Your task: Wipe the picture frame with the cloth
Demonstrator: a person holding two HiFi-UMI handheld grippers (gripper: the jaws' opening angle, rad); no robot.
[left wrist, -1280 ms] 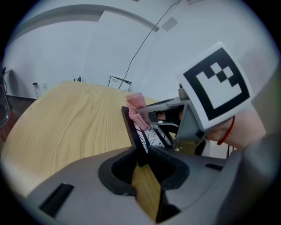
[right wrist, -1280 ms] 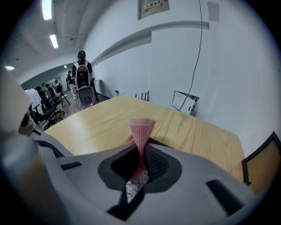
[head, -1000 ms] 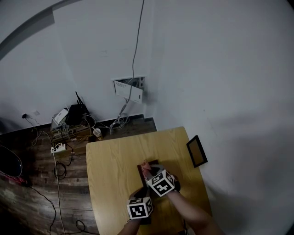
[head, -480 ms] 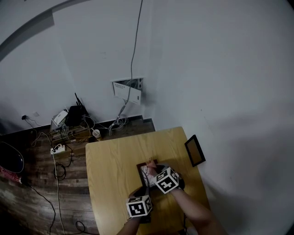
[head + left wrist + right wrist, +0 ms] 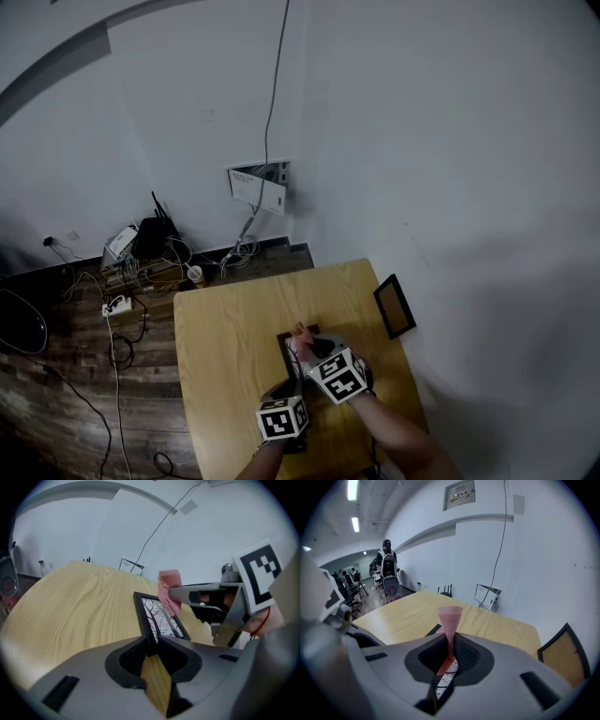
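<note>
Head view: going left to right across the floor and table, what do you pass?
White power strip on the floor → paper cup → picture frame on the table → second frame standing at the table's right edge.

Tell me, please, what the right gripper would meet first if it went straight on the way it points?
Probably the picture frame: the right gripper, shut on the pink cloth, points down over its far end. Depth is unclear, so it might clear the edge and meet the wooden table instead.

Dim, fisheye-warped frames, dark vignetted corners
</note>
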